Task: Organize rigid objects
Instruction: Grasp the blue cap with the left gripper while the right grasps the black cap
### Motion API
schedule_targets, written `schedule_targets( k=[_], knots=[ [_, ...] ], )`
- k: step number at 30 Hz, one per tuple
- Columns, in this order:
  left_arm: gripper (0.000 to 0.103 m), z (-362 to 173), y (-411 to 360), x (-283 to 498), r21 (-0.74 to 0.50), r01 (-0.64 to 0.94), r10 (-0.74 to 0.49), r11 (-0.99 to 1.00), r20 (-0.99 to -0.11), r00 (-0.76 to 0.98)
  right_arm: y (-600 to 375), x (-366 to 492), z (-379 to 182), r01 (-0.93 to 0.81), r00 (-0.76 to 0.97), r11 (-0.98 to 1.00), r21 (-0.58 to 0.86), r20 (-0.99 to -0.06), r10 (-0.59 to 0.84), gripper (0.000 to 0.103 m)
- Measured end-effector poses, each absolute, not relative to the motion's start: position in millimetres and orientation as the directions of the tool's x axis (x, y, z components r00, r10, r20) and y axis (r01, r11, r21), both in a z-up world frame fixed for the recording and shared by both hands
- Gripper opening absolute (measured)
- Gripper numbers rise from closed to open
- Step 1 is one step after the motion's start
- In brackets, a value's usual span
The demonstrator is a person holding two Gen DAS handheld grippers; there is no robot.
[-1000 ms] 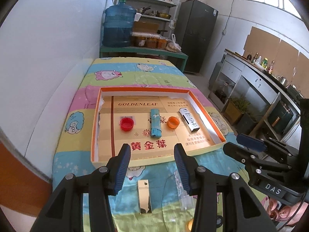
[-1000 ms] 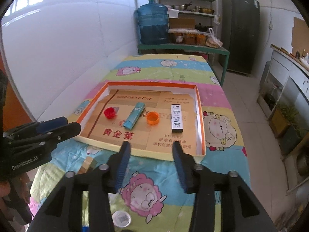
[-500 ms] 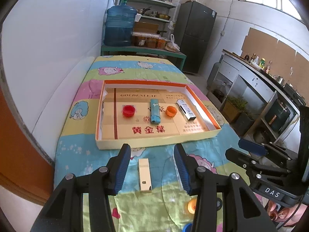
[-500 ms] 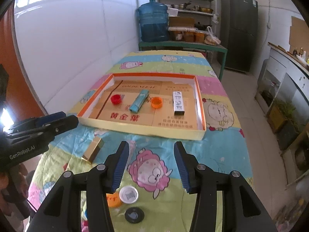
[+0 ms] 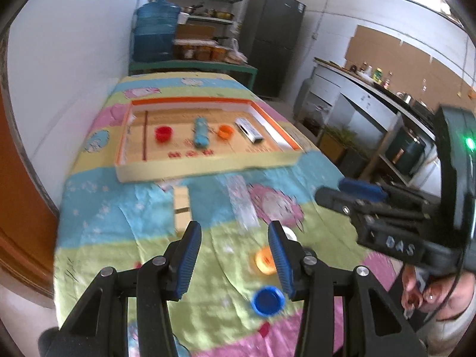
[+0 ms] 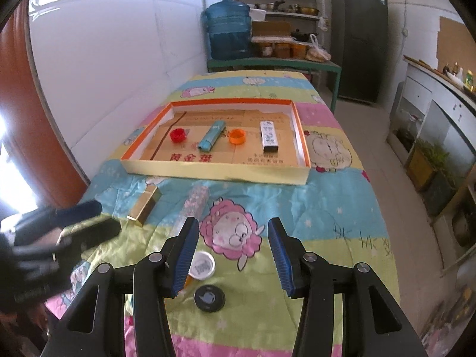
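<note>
A shallow orange-rimmed cardboard tray (image 6: 214, 172) lies on the cartoon-print cloth. It holds a red cap (image 6: 178, 135), a teal lighter (image 6: 211, 135), an orange cap (image 6: 237, 136) and a white box (image 6: 269, 136). On the cloth nearer me lie a gold box (image 6: 143, 206), a clear plastic case (image 6: 193, 203), a white cap (image 6: 202, 265), a black cap (image 6: 209, 298), an orange cap (image 5: 264, 260) and a blue cap (image 5: 267, 300). My left gripper (image 5: 235, 255) hovers open over the cloth, empty. Over the caps, my right gripper (image 6: 233, 257) is open and empty.
A white wall runs along the table's left side. Beyond the far end stand a green bench with a blue water jug (image 6: 228, 29) and jars, shelves and a dark fridge (image 6: 358, 38). A counter (image 6: 440, 101) lines the right wall across the tiled floor.
Both grippers have drawn back from the tray toward the table's near end and sunk a little. The loose caps, gold box and clear case have come into view beneath them.
</note>
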State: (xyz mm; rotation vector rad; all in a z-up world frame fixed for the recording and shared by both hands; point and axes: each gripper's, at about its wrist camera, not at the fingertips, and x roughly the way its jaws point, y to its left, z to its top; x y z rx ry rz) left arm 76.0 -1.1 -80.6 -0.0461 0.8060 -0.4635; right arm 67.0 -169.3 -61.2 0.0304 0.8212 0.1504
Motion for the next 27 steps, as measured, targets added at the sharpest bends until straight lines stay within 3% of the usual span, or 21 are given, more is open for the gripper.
schedule_targets(
  k=[6, 13, 25, 27],
  knots=[
    [0.047, -97.7, -10.0, 52.1, -0.23, 0.46, -0.483, 0.858, -0.669, 0.566, -168.8, 56.7, -66.5, -0.114, 0.666, 0.99, 0.081, -0.733, 0.137, 0.05],
    [0.047, -122.3, -26.4, 32.1, -0.164, 0.52, -0.473, 0.838, -0.694, 0.543, -170.4, 47.6, -71.4, -0.11, 0.66, 0.99, 0.083, -0.739, 0.135, 0.05],
    [0.047, -143.2, -26.8, 31.8, -0.155, 0.499, -0.448, 0.852, -0.709, 0.544, -166.4, 33.9, -92.0, -0.133, 0.624, 0.985, 0.109, -0.763, 0.169, 0.05],
    [0.043, -143.1, -24.9, 31.7, -0.161, 0.49, -0.447, 0.857, -0.707, 0.548, -162.7, 32.3, -97.4, -0.146, 0.612, 0.983, 0.111, -0.77, 0.178, 0.05]
  ],
)
